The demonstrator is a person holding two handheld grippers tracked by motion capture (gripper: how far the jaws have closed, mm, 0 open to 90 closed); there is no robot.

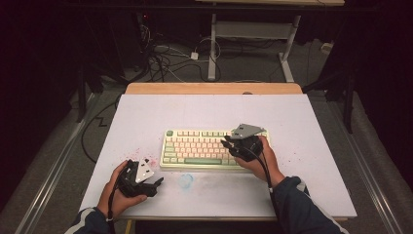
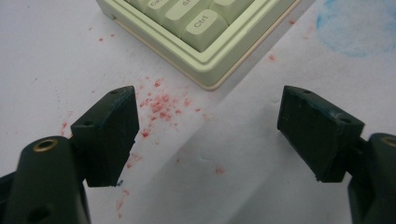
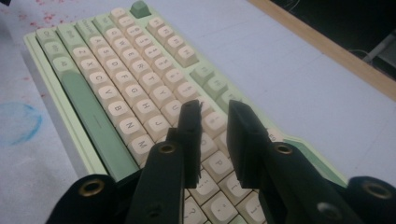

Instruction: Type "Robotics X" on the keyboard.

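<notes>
A pale green and cream keyboard (image 1: 199,148) lies in the middle of the white table top (image 1: 146,117). My right gripper (image 1: 227,143) hovers over the keyboard's right end, pointing left along the keys. In the right gripper view its jaws (image 3: 215,121) stand a narrow gap apart above the keys (image 3: 116,93), with nothing between them. My left gripper (image 1: 157,184) rests near the table's front edge, left of the keyboard. In the left gripper view it (image 2: 208,135) is wide open over bare table, facing the keyboard's corner with the Ctrl key (image 2: 201,28).
A blue smudge (image 1: 185,180) marks the table in front of the keyboard, and red specks (image 2: 161,105) dot the surface near its left corner. A wooden strip (image 1: 214,88) edges the far side. Cables and desk legs (image 1: 212,53) lie on the floor beyond.
</notes>
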